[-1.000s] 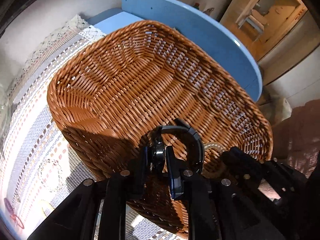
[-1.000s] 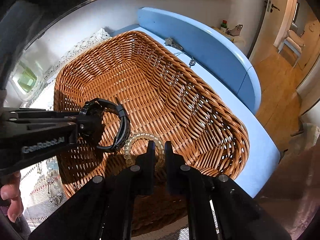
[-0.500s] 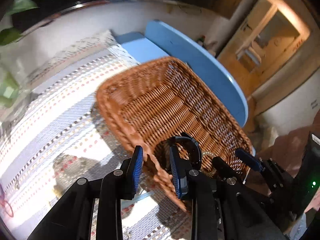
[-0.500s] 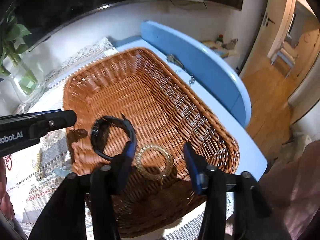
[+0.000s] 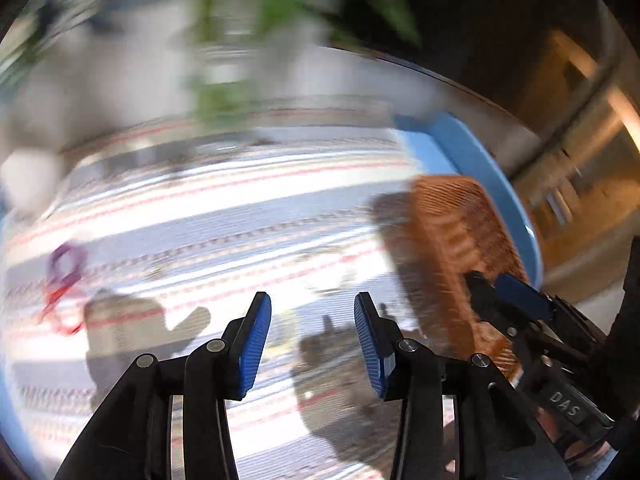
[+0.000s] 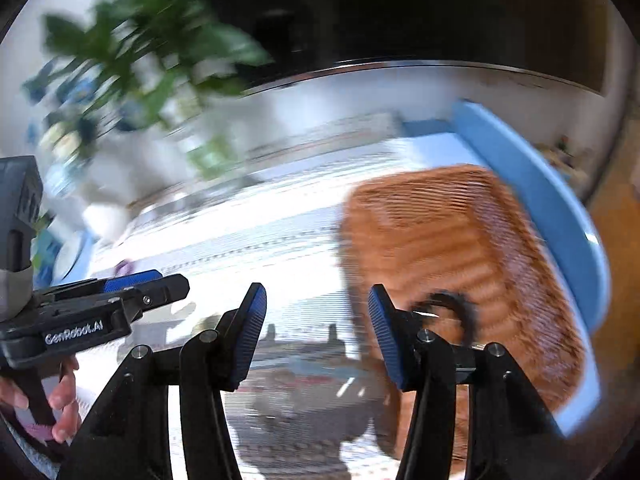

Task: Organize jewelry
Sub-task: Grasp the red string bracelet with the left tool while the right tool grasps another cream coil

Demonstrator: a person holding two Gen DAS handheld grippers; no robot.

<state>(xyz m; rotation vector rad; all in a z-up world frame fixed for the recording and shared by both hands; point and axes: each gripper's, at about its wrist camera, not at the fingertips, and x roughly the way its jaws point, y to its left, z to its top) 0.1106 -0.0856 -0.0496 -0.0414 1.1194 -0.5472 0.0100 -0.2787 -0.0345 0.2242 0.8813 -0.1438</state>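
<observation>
The blue counter [image 6: 560,216] carries a striped woven cloth [image 5: 224,216], and on the cloth's right side sits the wicker basket [image 6: 452,240], near the counter's rim. Both views are smeared by motion blur, so small things are hard to read. A potted plant [image 6: 152,52] stands at the back.

In the right wrist view a dark ring-shaped piece, apparently a black bracelet [image 6: 456,308], lies inside the basket at its near end. On the cloth, well apart from the basket at the far left, lie a purple piece [image 5: 66,260] and a red piece [image 5: 60,308] of jewelry; their exact kind cannot be made out.

The left gripper [image 5: 312,340] has its blue-padded fingers [image 5: 254,344] spread wide with nothing between them, and it points at the open cloth. The right gripper [image 6: 316,336] is likewise wide apart and empty, just beside the basket's near corner.

By my judgement, the step in hand is the reach for another loose piece. The next move calls for the left gripper to travel toward the purple and red pieces, lower over one, and close on it
</observation>
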